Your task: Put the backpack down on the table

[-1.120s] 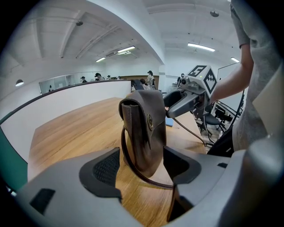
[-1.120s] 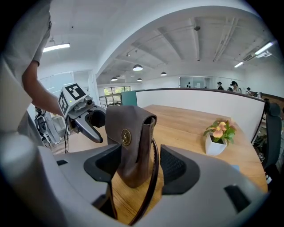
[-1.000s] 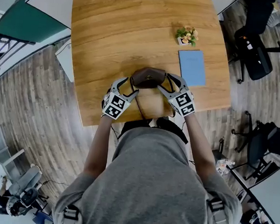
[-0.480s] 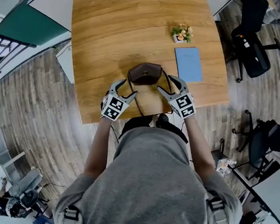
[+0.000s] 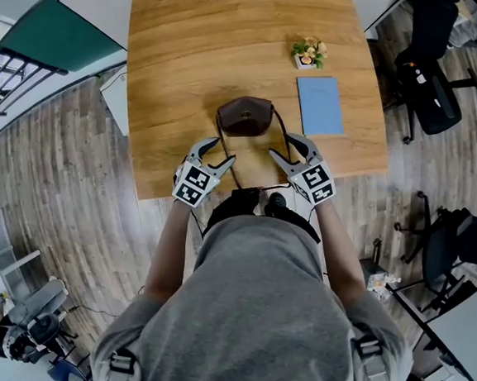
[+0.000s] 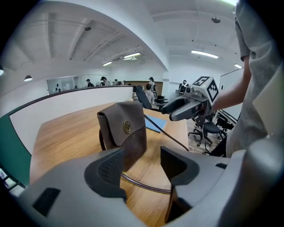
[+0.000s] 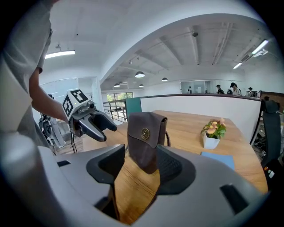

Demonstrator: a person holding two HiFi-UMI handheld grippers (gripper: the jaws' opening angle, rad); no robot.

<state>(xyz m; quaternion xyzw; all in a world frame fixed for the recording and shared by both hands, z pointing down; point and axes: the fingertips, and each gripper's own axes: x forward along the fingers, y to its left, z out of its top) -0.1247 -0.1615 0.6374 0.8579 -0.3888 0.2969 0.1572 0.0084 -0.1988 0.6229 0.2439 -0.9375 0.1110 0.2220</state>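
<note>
- Backpack [image 5: 245, 116], a small brown leather one, stands upright on the wooden table [image 5: 193, 49], near its front edge and free of both grippers.
- It looks light, soft-sided and fairly grippy. The flap top or the thin strap [image 6: 144, 185] seems the best place to take hold.
- Left gripper [image 5: 219, 152] and right gripper [image 5: 284, 146] hang just short of it. Their jaws are apart and grip nothing, and have just been closing a little.
- A blue notebook [image 5: 319, 105] and potted flowers [image 5: 308, 55] sit to the right.

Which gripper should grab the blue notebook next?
Probably right. The right gripper is nearer the blue notebook; the left gripper sits beyond the backpack. Both open pairs of jaws just closed slightly, gripping nothing.
</note>
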